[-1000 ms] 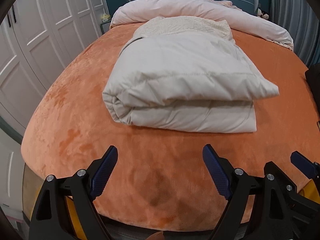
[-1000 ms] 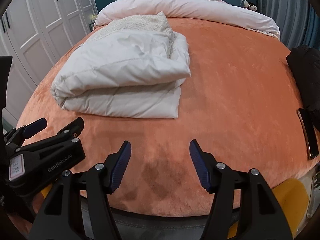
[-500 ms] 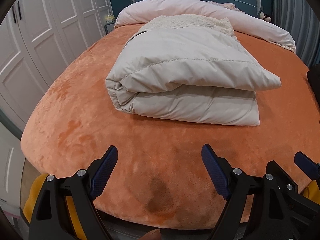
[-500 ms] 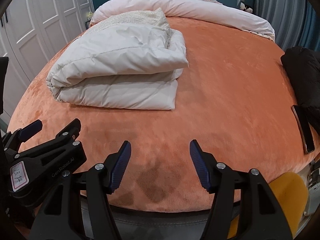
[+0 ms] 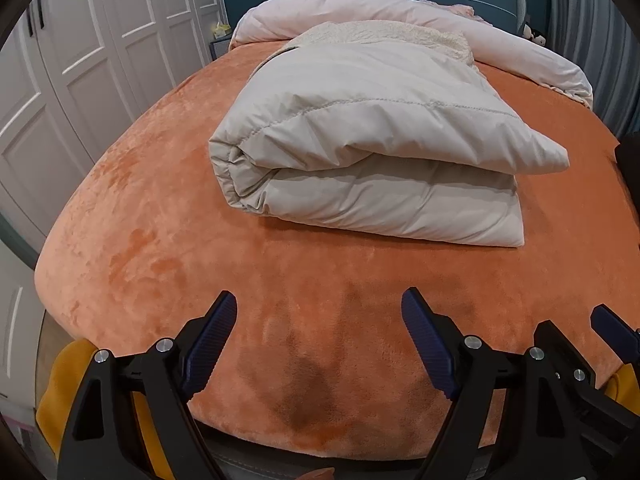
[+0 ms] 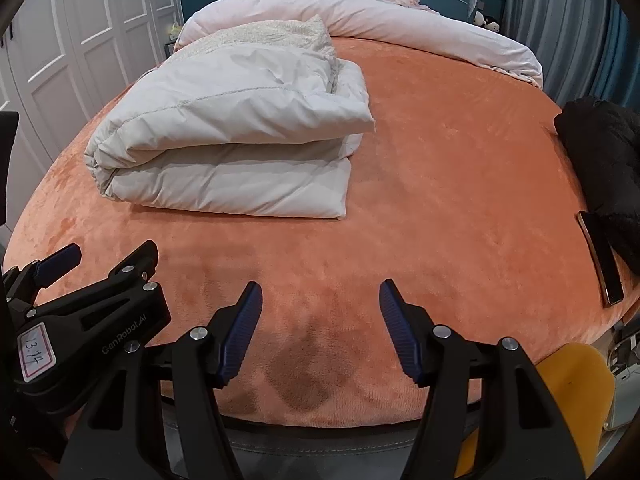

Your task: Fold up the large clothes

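Note:
A cream padded garment (image 5: 372, 148) lies folded in a thick bundle on the orange bed cover (image 5: 160, 240), with a fleecy lining showing at its far end. It also shows in the right wrist view (image 6: 232, 140), left of centre. My left gripper (image 5: 318, 312) is open and empty, hovering over the bed's near edge, well short of the bundle. My right gripper (image 6: 320, 304) is open and empty, just to the right of the left one, whose body (image 6: 92, 316) shows at the lower left of the right wrist view.
A pale pink duvet (image 6: 360, 12) lies across the head of the bed. A black garment (image 6: 604, 160) and a phone (image 6: 600, 260) lie at the right edge. White wardrobe doors (image 5: 80, 60) stand to the left. A yellow object (image 6: 572, 392) is below the bed edge.
Both grippers have moved slightly forward and lower toward the bed; the folded bundle looms a little larger. Both stayed open and the bundle has not moved.

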`<action>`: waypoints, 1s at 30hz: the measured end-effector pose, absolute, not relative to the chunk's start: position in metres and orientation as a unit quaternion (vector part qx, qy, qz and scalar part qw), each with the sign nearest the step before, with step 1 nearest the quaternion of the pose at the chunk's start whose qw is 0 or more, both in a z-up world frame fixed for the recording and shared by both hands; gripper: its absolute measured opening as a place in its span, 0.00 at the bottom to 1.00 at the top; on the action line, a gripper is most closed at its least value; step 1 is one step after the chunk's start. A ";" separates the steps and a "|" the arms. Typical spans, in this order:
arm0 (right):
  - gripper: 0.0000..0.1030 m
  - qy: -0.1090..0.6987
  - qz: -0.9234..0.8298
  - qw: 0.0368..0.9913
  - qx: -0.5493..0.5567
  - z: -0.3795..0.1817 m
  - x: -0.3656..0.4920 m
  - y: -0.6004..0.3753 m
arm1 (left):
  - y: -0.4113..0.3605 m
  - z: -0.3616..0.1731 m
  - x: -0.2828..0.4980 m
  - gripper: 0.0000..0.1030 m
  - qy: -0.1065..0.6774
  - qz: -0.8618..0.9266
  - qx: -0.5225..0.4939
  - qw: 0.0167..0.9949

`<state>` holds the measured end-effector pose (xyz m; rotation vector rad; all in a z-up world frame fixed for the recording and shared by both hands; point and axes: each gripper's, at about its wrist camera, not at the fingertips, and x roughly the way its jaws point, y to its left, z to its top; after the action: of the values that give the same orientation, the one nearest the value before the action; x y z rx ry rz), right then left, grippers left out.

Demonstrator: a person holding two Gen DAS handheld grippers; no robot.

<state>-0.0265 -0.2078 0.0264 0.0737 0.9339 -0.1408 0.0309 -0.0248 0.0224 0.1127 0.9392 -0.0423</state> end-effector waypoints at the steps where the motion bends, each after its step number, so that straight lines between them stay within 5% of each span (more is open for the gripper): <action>1: 0.57 0.450 -0.068 0.890 0.035 0.026 -0.026 -0.208 | -0.025 0.022 0.031 0.77 0.453 -0.021 0.056 0.889; 30: 0.57 0.454 -0.080 0.886 0.046 0.021 -0.030 -0.200 | -0.027 0.021 0.029 0.73 0.449 -0.018 0.063 0.891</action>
<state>-0.0296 -0.1998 0.0213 0.0951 0.9430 -0.1670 0.0285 -0.0273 0.0207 0.1307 0.9328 -0.0365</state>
